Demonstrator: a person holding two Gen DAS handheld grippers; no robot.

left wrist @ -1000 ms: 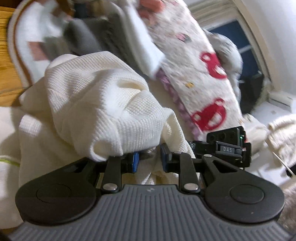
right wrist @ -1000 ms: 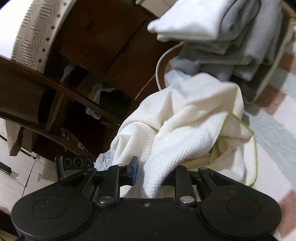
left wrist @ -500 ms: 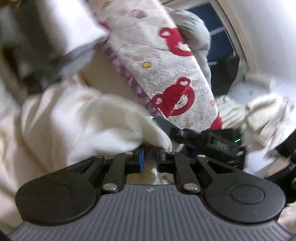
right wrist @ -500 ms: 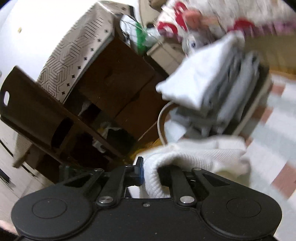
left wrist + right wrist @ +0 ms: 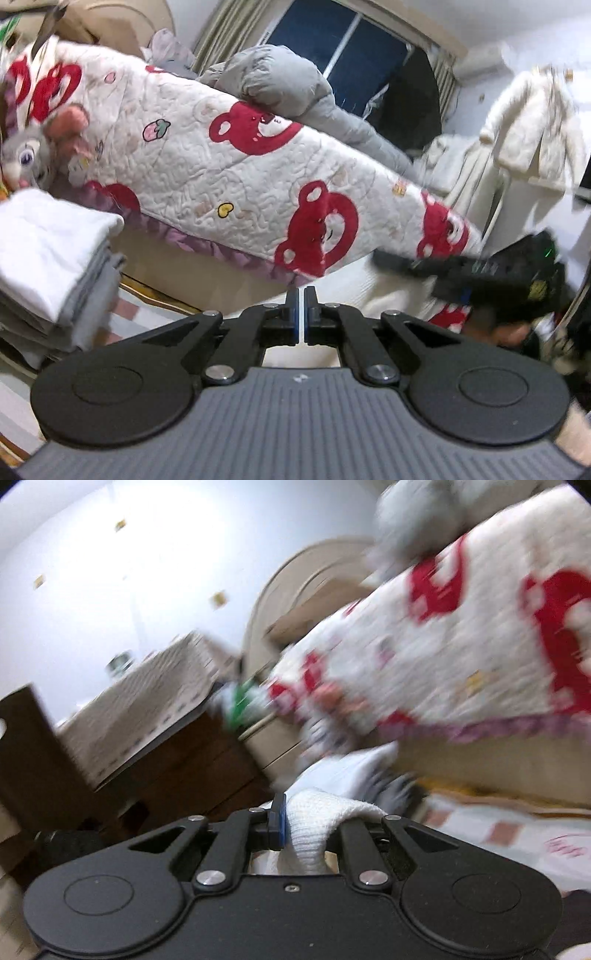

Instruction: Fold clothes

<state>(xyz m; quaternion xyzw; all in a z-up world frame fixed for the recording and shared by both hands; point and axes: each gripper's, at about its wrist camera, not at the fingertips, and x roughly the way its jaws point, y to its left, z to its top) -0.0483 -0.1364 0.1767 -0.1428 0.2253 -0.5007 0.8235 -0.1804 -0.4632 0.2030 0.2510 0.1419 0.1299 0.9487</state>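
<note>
A: Cloth [image 5: 314,823] where?

B: White waffle knit, pinched in my right gripper [image 5: 310,823]. It bunches over the fingers and drops below them, out of view. Right view is blurred.

A: Why up high?

B: My guess: lifted off the mat [image 5: 498,834] so it hangs and opens out for a fold.

A: Left gripper [image 5: 303,314]?

B: Fingers nearly together, a thin gap, nothing seen between them. A white stretch lies just beyond on the right, under the right gripper [image 5: 480,273]; probably the same cloth.

A: Else?

B: Folded stack [image 5: 51,266] near left, quilt [image 5: 258,177] far behind.
</note>
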